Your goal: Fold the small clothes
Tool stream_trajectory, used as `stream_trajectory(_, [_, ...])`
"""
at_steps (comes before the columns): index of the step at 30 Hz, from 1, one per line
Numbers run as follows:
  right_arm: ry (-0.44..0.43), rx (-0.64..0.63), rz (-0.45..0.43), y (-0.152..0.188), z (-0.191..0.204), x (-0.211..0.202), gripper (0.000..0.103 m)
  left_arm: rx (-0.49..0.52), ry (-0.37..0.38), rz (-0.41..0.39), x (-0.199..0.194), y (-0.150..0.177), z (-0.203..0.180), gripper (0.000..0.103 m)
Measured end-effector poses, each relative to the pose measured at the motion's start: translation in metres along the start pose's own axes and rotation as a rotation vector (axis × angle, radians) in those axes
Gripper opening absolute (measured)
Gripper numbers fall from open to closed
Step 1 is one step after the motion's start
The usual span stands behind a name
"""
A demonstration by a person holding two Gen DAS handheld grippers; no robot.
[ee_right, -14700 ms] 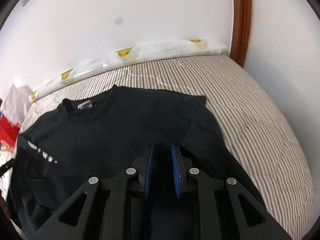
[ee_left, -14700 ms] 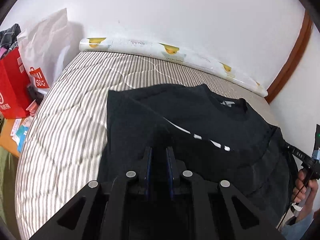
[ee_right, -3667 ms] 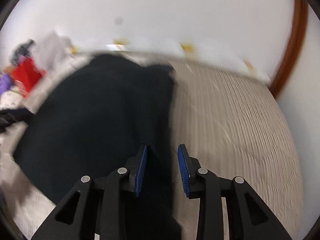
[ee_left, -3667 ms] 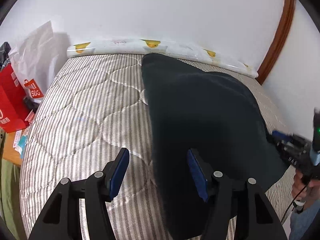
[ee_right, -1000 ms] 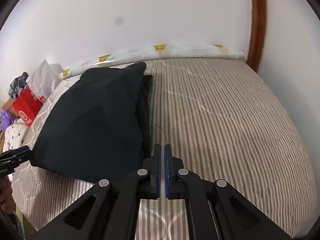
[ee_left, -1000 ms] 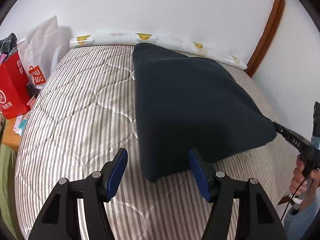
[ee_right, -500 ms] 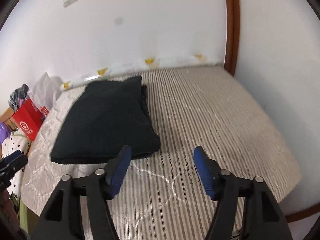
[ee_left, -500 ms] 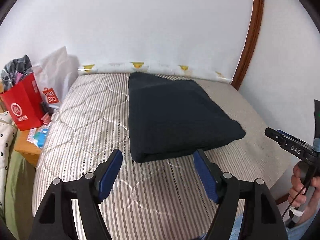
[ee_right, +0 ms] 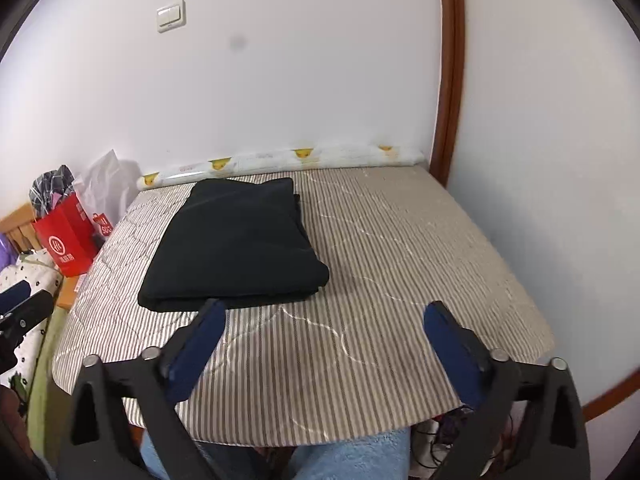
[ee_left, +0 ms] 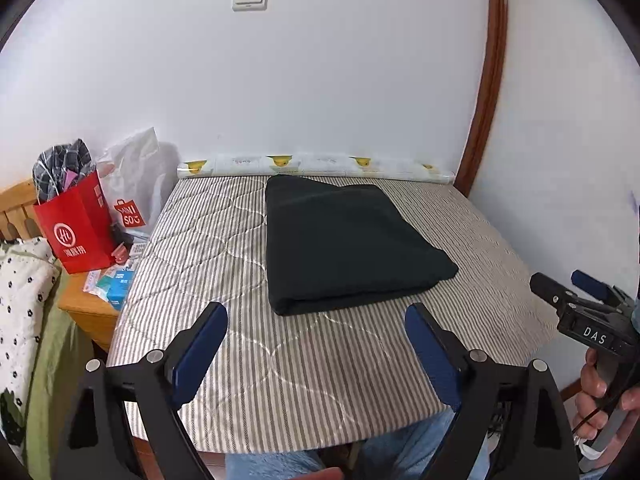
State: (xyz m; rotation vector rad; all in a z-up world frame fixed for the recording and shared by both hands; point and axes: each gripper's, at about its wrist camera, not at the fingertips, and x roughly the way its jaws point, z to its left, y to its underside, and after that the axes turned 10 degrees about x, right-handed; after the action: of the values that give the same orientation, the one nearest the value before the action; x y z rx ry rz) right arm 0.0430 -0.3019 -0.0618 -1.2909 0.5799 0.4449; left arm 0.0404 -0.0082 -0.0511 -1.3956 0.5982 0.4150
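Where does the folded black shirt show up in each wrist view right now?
Left wrist: folded black shirt lies centre frame on the striped mattress.
Right wrist: folded black shirt lies left of centre.
Shared landmark: the red paper bag, left of the mattress in both.

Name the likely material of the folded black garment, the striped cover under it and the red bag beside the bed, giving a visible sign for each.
Folded black garment: probably a matte knit such as cotton jersey or fleece; no sheen, with soft rounded fold edges.
Striped grey-and-white quilted mattress cover: woven fabric over padding; shiny stitched curves pucker it.
Red paper shopping bag: likely coated paper; stiff flat sides, sharp creases.
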Motion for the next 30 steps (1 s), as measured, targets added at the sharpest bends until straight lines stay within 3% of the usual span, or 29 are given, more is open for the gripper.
stream_trajectory(14, [-0.005, -0.011, -0.033, 0.008, -0.004, -0.030, 0.103, -0.006, -0.030, -0.020, -0.019, 0.004, -0.003, 0.093])
stream_trajectory(30, [-0.010, -0.031, -0.034, 0.011, 0.005, -0.032, 0.103, -0.017, -0.030, -0.012, -0.019, 0.011, 0.003, 0.094])
